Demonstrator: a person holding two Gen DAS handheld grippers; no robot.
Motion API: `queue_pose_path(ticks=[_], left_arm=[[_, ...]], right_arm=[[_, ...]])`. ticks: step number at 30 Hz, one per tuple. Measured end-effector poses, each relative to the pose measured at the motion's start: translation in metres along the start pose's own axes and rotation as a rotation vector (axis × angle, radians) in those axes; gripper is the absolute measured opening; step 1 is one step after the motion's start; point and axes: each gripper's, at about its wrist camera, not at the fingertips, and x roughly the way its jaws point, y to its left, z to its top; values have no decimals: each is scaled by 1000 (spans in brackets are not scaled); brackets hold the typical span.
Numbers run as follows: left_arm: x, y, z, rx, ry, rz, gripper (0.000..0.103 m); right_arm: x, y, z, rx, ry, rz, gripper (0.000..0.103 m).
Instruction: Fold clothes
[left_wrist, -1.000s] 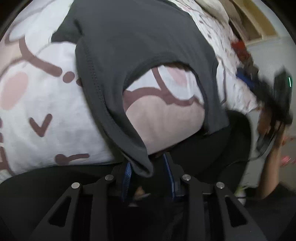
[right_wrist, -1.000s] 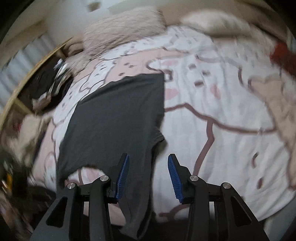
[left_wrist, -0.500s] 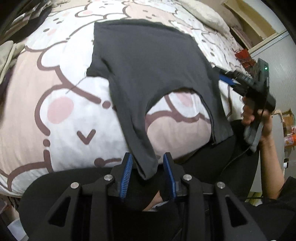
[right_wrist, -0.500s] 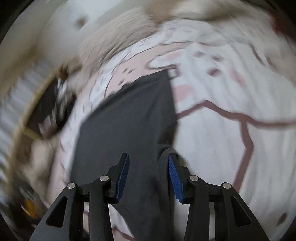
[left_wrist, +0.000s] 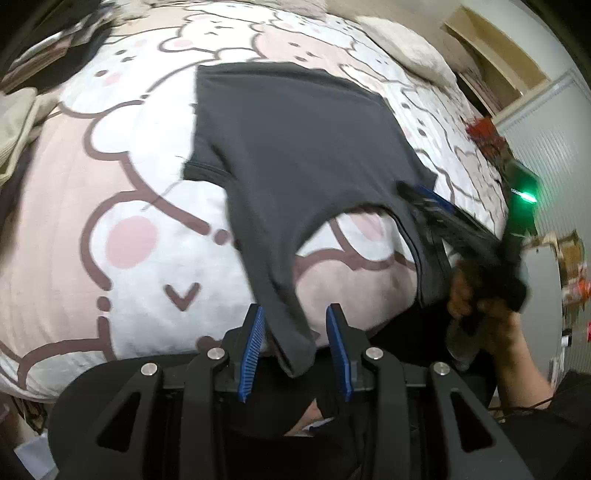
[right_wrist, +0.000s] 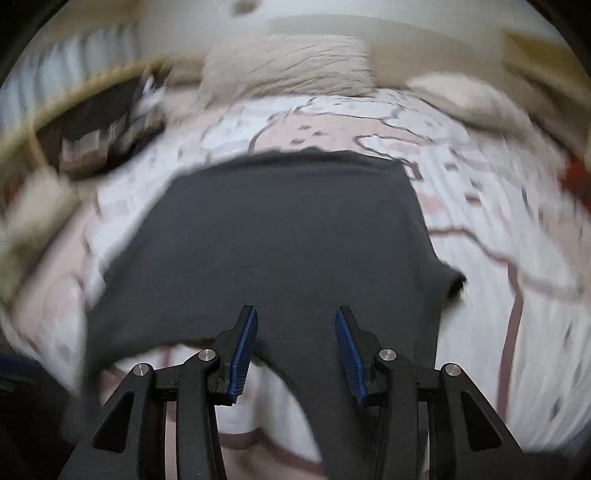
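A dark grey T-shirt (left_wrist: 295, 147) lies spread on a bed with a pink and white bear-print sheet (left_wrist: 122, 236). It also shows in the right wrist view (right_wrist: 280, 240). My left gripper (left_wrist: 295, 325) is open, with the shirt's near left shoulder strip hanging between its blue pads, not pinched. My right gripper (right_wrist: 295, 339) is open over the shirt's right shoulder, beside the neck opening. From the left wrist view the right gripper (left_wrist: 443, 210) shows at the shirt's right side, held by a hand. The right wrist view is blurred.
Beige pillows (right_wrist: 288, 62) lie at the head of the bed. Dark clothes and a beige item (left_wrist: 22, 107) sit at the bed's left side. A wooden shelf (left_wrist: 495, 51) and a grey cabinet stand at the right. The bed's near edge is just below the grippers.
My left gripper has opened and let go of the shirt's shoulder, then drawn back. My right gripper has swung left over the shirt toward the neck opening.
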Motion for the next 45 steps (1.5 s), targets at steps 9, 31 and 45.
queue_pose_path(ticks=[9,31,45], left_arm=[[-15,33,29,-63,-120,49,45],[99,37,124,314,-72,619,54],[33,10,38,783,-275,857,56]], right_arm=[[0,-142,10,780,36,287,44],[24,-143,46,428,152,-68,11],[-76,-50,21,-496,43,-247,51]])
